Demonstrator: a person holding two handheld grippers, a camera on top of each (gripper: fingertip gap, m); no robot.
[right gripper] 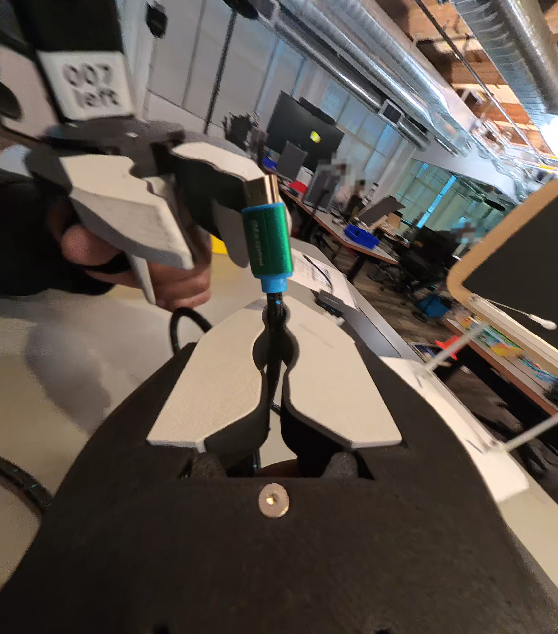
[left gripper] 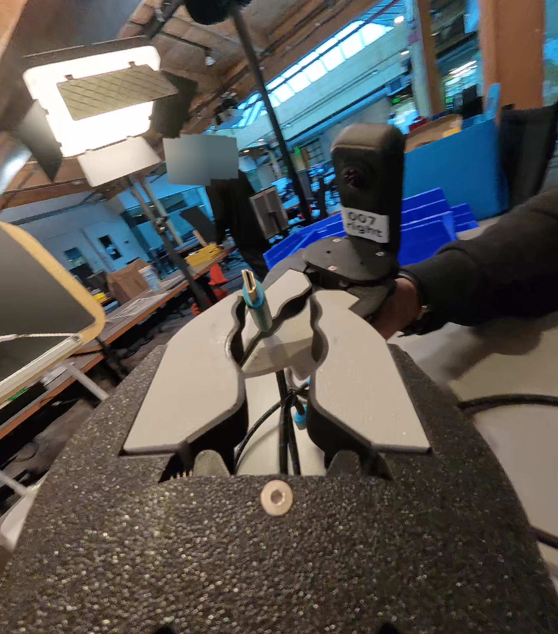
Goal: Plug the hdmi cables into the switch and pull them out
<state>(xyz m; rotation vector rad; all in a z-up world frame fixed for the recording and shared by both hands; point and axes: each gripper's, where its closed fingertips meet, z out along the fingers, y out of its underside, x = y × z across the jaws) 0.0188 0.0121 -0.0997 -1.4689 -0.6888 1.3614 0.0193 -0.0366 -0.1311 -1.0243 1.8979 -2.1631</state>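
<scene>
A green HDMI plug with a gold tip points up and away from the table. My right gripper is shut on its black braided cable just below the blue collar. My left gripper is open, and the plug stands between its fingertips, close to the left finger. In the right wrist view the left gripper reaches in from the upper left, level with the plug. A small grey switch box lies at the far table edge, beyond both grippers.
The cable loops over the white table and shows again in the right wrist view. A paper sheet lies by the switch. A black wood-edged panel stands to the right. Blue bins, a lit lamp panel and a person are in the background. My right fingertips sit around 5 cm from my left ones.
</scene>
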